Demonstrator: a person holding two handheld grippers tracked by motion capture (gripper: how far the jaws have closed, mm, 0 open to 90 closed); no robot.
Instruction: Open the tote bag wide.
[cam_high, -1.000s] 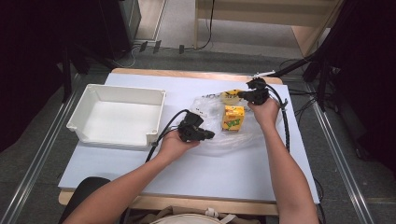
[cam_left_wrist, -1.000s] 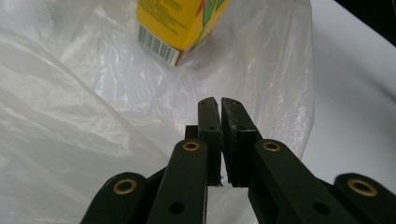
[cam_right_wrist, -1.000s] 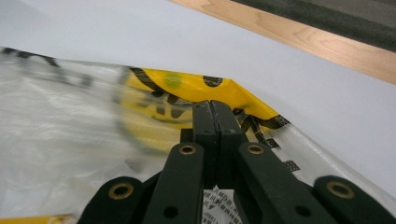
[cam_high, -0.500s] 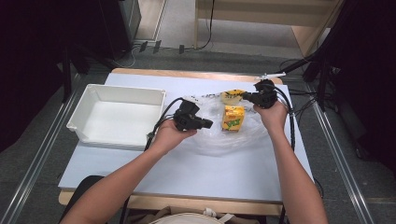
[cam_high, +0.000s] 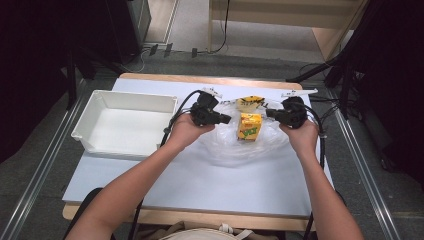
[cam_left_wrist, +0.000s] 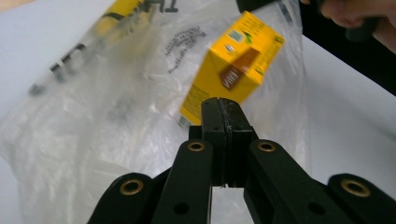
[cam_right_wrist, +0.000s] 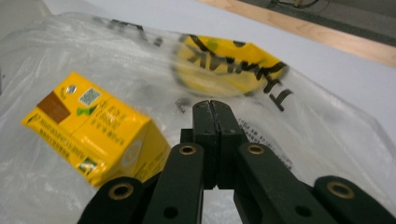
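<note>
Both tongs, left (cam_high: 226, 119) and right (cam_high: 270, 113), are pinched together on the clear crinkly plastic bag (cam_high: 235, 147) near the counter's far edge; lift evenly so the yellow juice carton (cam_high: 249, 126) stays inside

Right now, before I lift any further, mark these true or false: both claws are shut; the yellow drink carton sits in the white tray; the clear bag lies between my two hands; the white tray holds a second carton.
1. Both claws are shut. True: the left claw and the right claw each have their jaws pressed together.
2. The yellow cardboard drink carton sits in the white plastic tray. False: it stands inside the clear crinkled plastic bag, right of the tray.
3. The bag lies between the two hands. True.
4. The tray holds a second carton. False: nothing lies in it.
</note>
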